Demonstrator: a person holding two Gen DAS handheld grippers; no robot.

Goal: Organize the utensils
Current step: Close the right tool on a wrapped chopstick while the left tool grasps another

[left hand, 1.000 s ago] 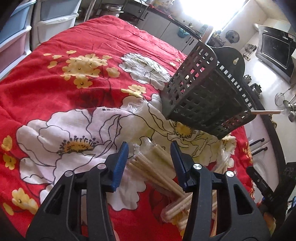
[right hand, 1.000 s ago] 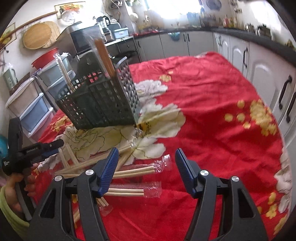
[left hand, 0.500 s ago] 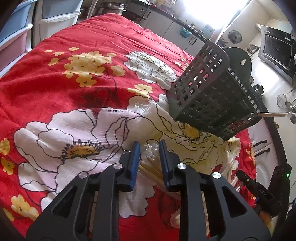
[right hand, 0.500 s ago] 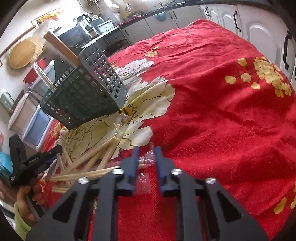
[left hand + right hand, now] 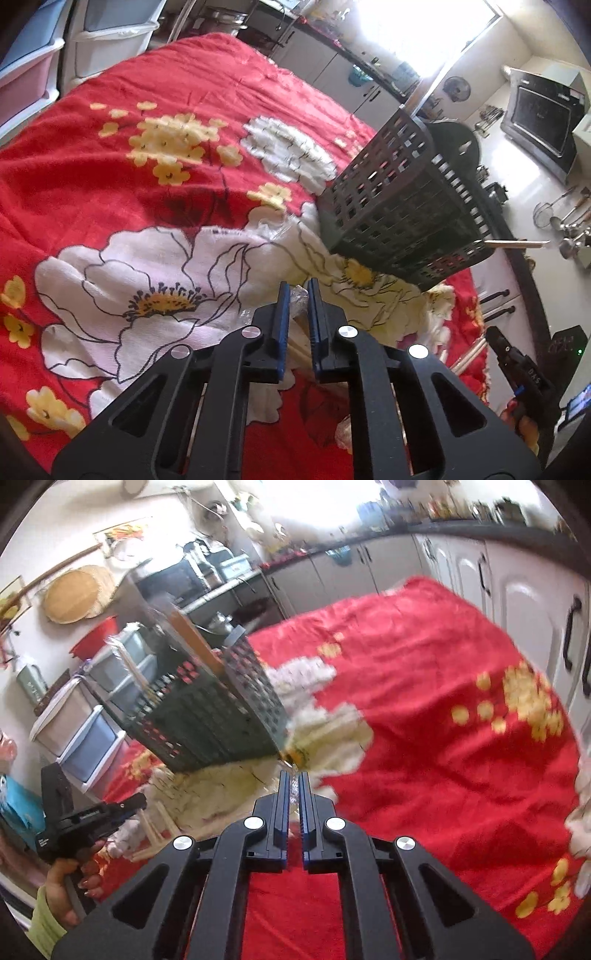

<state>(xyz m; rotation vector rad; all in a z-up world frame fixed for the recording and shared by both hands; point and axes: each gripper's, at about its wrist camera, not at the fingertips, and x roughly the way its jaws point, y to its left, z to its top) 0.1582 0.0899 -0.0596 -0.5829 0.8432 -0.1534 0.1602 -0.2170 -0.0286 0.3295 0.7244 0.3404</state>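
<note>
- Left gripper [image 5: 298, 291]: its blue-padded jaws have narrowed from a wide gap a second ago to a slim slot. A crinkled clear wrapper [image 5: 297, 295] with pale wooden chopsticks inside shows in that slot, so the jaws are pinched on a wrapped chopstick pair.
- Right gripper [image 5: 294, 784]: it too has gone from spread wide to nearly together. A scrap of clear plastic [image 5: 293, 788] glints between its pads, and the jaws grip this wrapped chopstick pack; the sticks themselves are hidden by the tool.
- Utensil basket [image 5: 402, 206]: a dark perforated caddy stands on the red floral cloth [image 5: 147, 177] near the middle of the table, tilted in both fisheye views. A wooden handle [image 5: 195, 642] and wrapped sticks [image 5: 133, 668] rise from its open top. Its place on the cloth matches the earlier frames.
- Loose chopsticks [image 5: 155, 823]: several pale pairs lie on the cloth toward the table's near edge, between the basket and the left gripper as the right wrist view shows them. More stick ends [image 5: 469, 354] show beside the right-hand tool in the left wrist view.
- Right wrist view: now blurred and tipped up from the cloth compared with half a second ago, taking in more of the white cabinets [image 5: 524, 602] along the far wall.
- Person's left hand [image 5: 70, 871]: wrapped round the left tool's handle at the lower left of the right wrist view.
</note>
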